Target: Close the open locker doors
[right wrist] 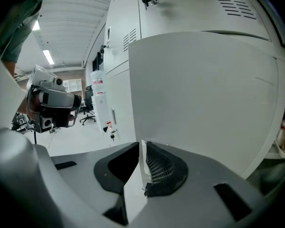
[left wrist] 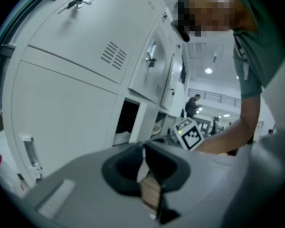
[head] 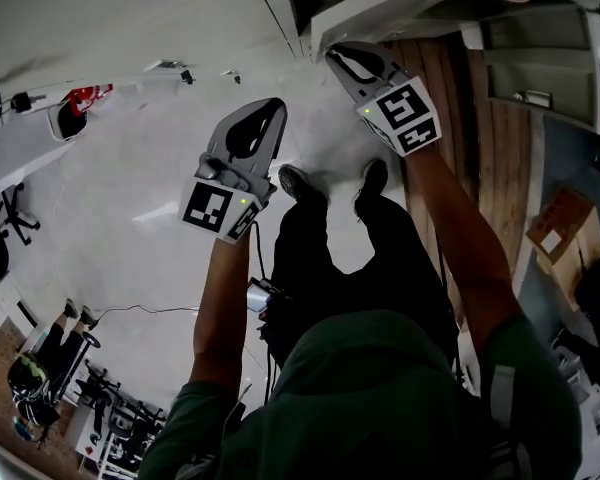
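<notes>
An open white locker door juts out at the top of the head view and fills the right gripper view. My right gripper is at the door's free edge, and its jaws are shut on a thin white strip of that edge. My left gripper hangs lower and to the left, away from the door, shut with nothing in it. In the left gripper view another locker compartment stands open and dark beyond closed grey doors. The right gripper's marker cube shows there too.
My legs and shoes stand on the pale floor under the grippers. A wooden floor strip, open shelves and a cardboard box lie to the right. A person stands far off. Keys hang from a lower locker.
</notes>
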